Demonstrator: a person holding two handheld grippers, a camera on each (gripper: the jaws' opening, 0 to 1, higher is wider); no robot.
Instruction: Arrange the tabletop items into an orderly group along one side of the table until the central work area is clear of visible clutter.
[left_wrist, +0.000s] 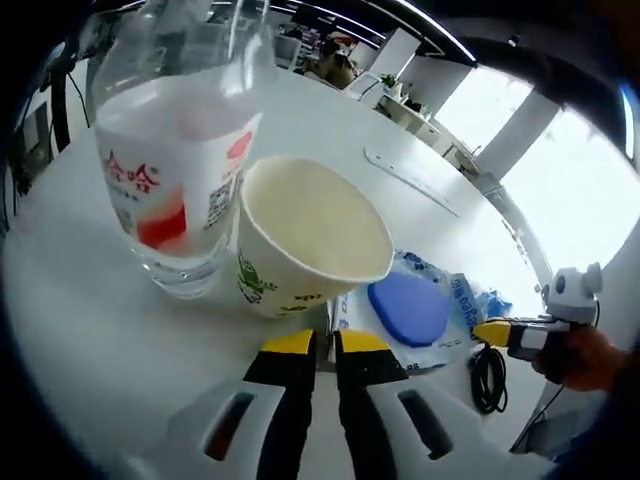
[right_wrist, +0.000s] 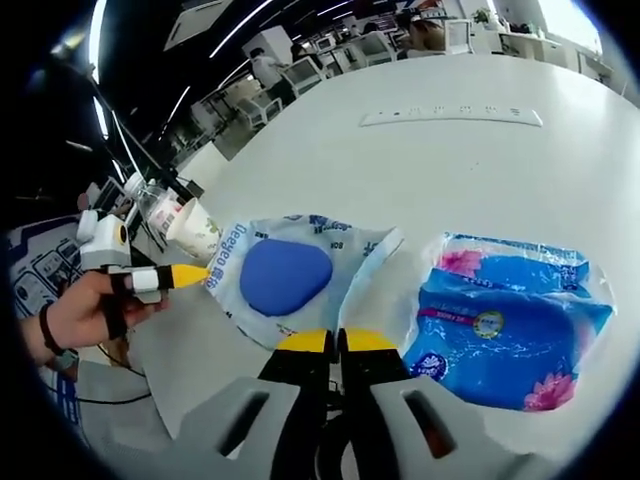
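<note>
The right gripper, its jaws pressed together, sits at the near edge of the crinkly packet near the table's edge; being light, limp and slippery, it looks best pinched by its loose rim.

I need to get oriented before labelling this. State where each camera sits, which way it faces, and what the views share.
Left gripper view: rides the left gripper, facing a paper cup and plastic bottle; the right gripper and a hand enter at right.
Right gripper view: rides the right gripper, facing a wipes pack and tissue pack; the left gripper and hand enter at left.
Shared: cup, bottle, wipes pack, white table.
</note>
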